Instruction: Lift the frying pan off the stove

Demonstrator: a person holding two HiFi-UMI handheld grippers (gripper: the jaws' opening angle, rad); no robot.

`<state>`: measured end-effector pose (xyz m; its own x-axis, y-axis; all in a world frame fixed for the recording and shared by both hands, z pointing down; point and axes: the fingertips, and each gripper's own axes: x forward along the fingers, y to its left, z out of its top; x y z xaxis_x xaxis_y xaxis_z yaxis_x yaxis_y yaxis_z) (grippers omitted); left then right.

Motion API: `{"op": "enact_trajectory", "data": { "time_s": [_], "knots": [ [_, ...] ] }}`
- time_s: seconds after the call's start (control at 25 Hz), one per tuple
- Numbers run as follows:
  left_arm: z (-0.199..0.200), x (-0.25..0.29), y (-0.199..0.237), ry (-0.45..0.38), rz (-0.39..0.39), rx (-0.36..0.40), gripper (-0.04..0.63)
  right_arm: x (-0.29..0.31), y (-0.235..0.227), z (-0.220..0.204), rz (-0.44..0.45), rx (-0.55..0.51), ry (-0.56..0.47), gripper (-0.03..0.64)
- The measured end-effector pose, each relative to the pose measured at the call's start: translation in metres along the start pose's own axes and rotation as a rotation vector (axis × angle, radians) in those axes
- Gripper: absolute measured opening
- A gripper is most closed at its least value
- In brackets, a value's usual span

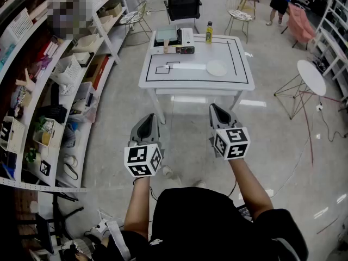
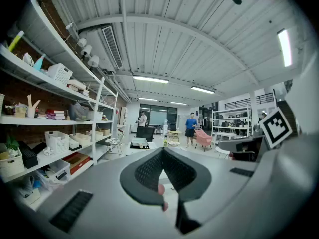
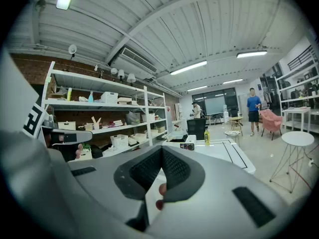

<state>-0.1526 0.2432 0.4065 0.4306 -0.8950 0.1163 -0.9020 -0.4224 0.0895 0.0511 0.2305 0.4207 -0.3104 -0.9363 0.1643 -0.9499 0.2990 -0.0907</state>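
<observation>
The left gripper [image 1: 148, 118] and the right gripper [image 1: 214, 109] are held side by side above the floor, well short of the table [image 1: 190, 76]. In each gripper view the jaws are seen closed tip to tip, and nothing is gripped between them.

The pan [image 1: 167, 35] is seated on the stove [image 1: 186, 39] at the table's far left corner, well apart from both grippers. A bottle [image 1: 209, 32] is stood just to the right of the stove. A plate [image 1: 216, 68] is laid nearer the front edge. Shelves [image 1: 60, 75] are located along the left side.
</observation>
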Motion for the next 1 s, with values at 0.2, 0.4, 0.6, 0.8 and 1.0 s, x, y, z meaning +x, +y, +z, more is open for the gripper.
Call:
{"op": "enact_trajectory", "data": {
  "time_s": [0.2, 0.4, 0.6, 0.8, 1.0],
  "knots": [
    [-0.002, 0.002, -0.005, 0.006, 0.0, -0.001, 0.011, -0.003, -0.003, -0.003, 0.006, -0.003, 0.008, 0.002],
    [-0.002, 0.005, -0.013, 0.004, -0.001, -0.001, 0.011, -0.008, -0.009, -0.003, 0.015, 0.009, 0.002, 0.002],
    [-0.001, 0.009, -0.027, -0.003, -0.006, 0.003, 0.011, -0.018, -0.022, -0.003, 0.01, -0.001, 0.006, 0.002],
    [0.0, 0.016, -0.036, 0.002, -0.02, 0.01, 0.011, -0.021, -0.034, -0.002, -0.003, 0.004, 0.008, 0.002],
    [0.0, 0.031, -0.035, 0.004, -0.029, 0.015, 0.011, -0.011, -0.043, -0.004, -0.006, 0.001, 0.017, 0.002]
  ]
}}
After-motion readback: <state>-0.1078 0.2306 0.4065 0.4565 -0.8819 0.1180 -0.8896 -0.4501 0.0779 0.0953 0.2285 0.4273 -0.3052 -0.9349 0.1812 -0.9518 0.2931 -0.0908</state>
